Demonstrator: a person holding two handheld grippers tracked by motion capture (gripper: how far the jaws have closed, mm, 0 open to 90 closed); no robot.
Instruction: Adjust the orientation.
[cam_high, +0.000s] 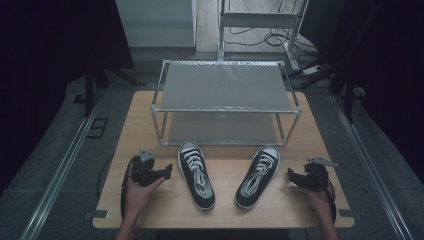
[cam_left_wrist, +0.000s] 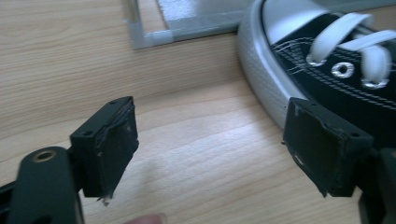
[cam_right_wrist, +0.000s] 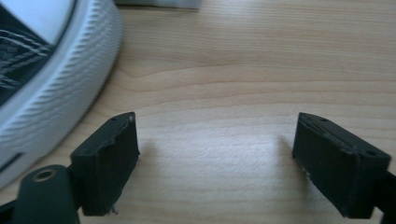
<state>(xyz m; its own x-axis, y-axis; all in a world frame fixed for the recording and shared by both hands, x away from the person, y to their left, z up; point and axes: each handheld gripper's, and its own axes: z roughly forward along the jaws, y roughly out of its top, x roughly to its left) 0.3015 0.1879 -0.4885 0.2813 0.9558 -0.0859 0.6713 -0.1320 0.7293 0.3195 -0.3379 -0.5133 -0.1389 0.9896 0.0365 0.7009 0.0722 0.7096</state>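
left shoe (cam_high: 196, 174): flat on the table (cam_high: 145, 112), toe toward the far edge, just in front of the rack (cam_high: 226, 86); laces up, heel toward the near edge.
right shoe (cam_high: 258, 175): beside it, toward the right edge, toe angled a little right; the two are apart, bare wood between.
left gripper (cam_high: 167, 171): I have it low at the left shoe's outer side, jaws released, nothing between them. In the left gripper view the white rubber sidewall (cam_left_wrist: 261, 70) sits just past my right-hand pad (cam_left_wrist: 322, 149).
right gripper (cam_high: 290, 176): same on the right shoe's outer side, jaws wide and empty; sole edge (cam_right_wrist: 60, 88) near my left-hand pad (cam_right_wrist: 109, 158).
step, my read: line up a grasp on each shoe, likely for the rack.
how I'd do it: one pad inside the collar, one outside, near the heel; stay off the laces.
risk: clamping the curved rubber alone will probably slip.
rack: two shelves, both bare; the lower has less headroom, so keep shoes level going in.
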